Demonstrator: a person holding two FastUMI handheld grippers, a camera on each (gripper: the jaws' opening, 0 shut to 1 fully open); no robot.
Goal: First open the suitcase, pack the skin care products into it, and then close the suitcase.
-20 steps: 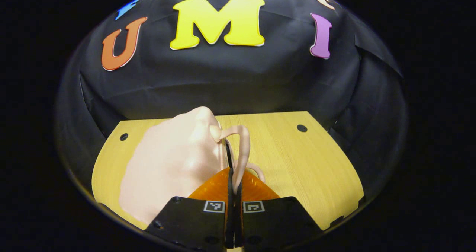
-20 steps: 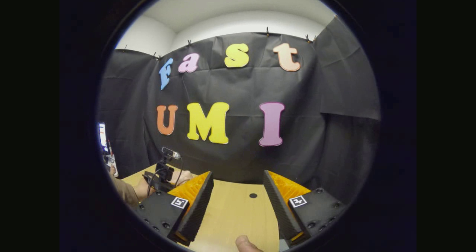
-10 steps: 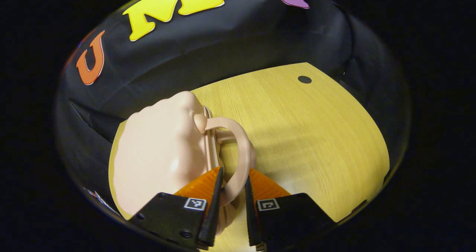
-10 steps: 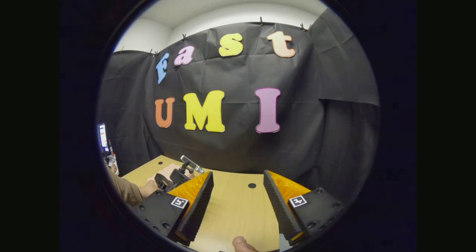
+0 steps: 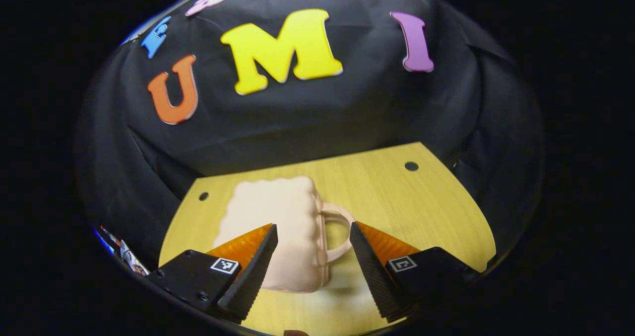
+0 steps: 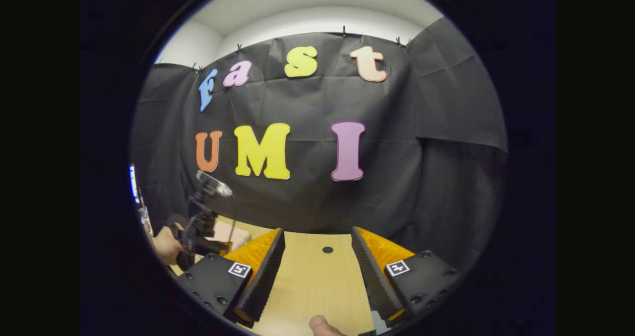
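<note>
A small pale pink suitcase [image 5: 283, 217] lies closed on the wooden table [image 5: 421, 212], its curved handle [image 5: 340, 236] pointing right. My left gripper [image 5: 312, 227] hovers open just in front of it, one finger on each side of the handle end, touching nothing. In the right gripper view my right gripper [image 6: 317, 231] is open above bare table with nothing between its fingers. Far to its left a hand [image 6: 166, 244] holds the other gripper [image 6: 198, 224], with a bit of the pink suitcase [image 6: 235, 235] behind it.
The table has small round holes [image 5: 411, 166] near its back corners and ends at the black cloth wall. A screen edge and small items [image 6: 139, 197] sit at the far left. A fingertip [image 6: 322, 325] shows at the bottom of the right gripper view.
My left gripper opened and let go of the suitcase handle, then drew back. The suitcase went from being held by its handle to lying flat. The right gripper barely moved.
</note>
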